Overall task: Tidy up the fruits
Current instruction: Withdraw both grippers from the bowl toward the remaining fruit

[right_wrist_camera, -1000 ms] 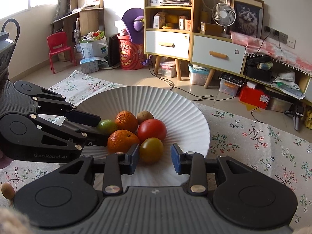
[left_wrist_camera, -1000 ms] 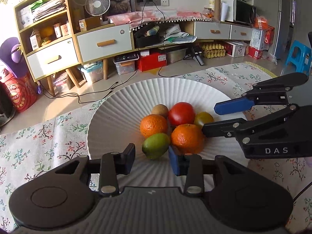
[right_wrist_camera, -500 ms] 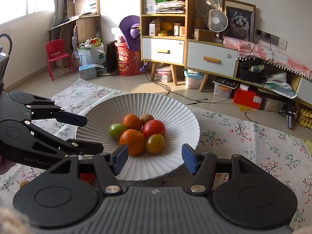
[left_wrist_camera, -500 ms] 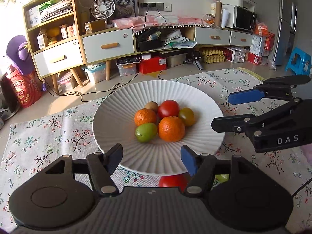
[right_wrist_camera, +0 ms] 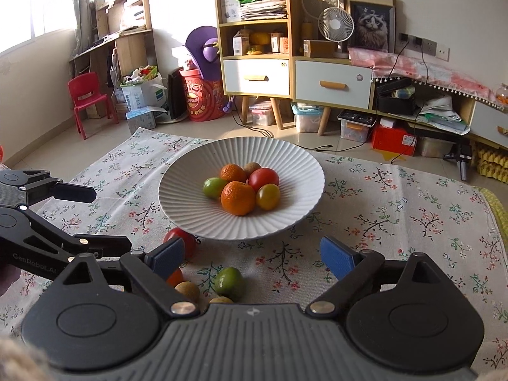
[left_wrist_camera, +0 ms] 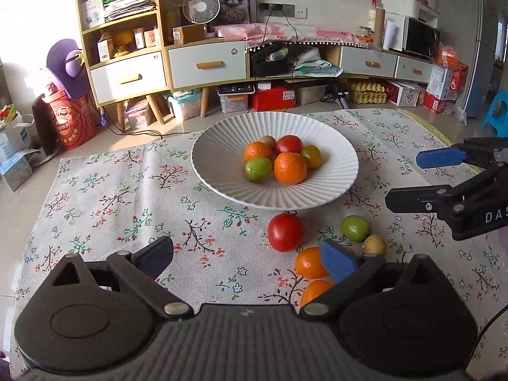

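Observation:
A white ribbed plate (left_wrist_camera: pixel 216 171) (right_wrist_camera: pixel 190 209) on the floral cloth holds several fruits: two oranges (left_wrist_camera: pixel 290 168), a lime (left_wrist_camera: pixel 257 169), a red tomato (left_wrist_camera: pixel 288 144), a yellow-green tomato (left_wrist_camera: pixel 311 156) and a brown fruit. Loose in front of the plate lie a red tomato (left_wrist_camera: pixel 284 232), a lime (left_wrist_camera: pixel 355 228), a small brown fruit (left_wrist_camera: pixel 374 245) and two orange fruits (left_wrist_camera: pixel 308 266). My left gripper (left_wrist_camera: pixel 247 258) is open and empty above the cloth. My right gripper (right_wrist_camera: pixel 252 258) is open and empty, over the loose lime (right_wrist_camera: pixel 229 282).
The floral cloth (left_wrist_camera: pixel 111 197) covers the table. Beyond the far edge stand a shelf unit with drawers (left_wrist_camera: pixel 127 50), a fan, boxes on the floor and a red child's chair (right_wrist_camera: pixel 89 98).
Both grippers have pulled back from the plate and opened wide. The loose fruits in front of the plate have come into view.

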`<state>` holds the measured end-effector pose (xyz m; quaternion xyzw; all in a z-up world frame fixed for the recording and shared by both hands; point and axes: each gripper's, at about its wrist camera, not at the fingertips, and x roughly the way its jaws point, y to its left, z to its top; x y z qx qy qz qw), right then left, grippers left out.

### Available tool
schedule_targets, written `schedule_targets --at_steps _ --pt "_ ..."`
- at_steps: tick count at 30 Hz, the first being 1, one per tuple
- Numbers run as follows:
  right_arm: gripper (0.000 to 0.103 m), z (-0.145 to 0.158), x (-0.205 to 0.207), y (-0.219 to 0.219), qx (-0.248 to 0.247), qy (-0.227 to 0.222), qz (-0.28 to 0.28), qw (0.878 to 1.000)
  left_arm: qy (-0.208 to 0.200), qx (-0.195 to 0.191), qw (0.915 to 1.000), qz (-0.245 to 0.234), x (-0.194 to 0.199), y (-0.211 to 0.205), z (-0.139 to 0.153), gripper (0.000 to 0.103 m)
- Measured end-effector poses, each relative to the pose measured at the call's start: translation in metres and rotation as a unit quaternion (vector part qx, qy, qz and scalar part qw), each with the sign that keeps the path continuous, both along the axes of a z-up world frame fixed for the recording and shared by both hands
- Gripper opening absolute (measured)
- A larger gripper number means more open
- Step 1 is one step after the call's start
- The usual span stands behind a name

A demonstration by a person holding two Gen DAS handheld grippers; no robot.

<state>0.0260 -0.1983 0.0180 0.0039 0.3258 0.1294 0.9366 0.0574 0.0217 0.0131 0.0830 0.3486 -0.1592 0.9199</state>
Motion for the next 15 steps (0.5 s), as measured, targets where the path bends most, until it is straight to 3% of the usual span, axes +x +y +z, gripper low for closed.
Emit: schedule_targets --at_steps 7,15 --pt "0.102 -0.005 -0.014 0.002 0.006 0.019 -0.026 0.999 0.021 -0.010 0.9996 0.017 -0.022 0.007 -0.009 0.095" --pt "0.102 -0.031 -0.039 0.011 -0.012 0.029 -0.025 0.999 0.029 -0.010 0.9994 0.014 -0.047 0.015 -0.034 0.095"
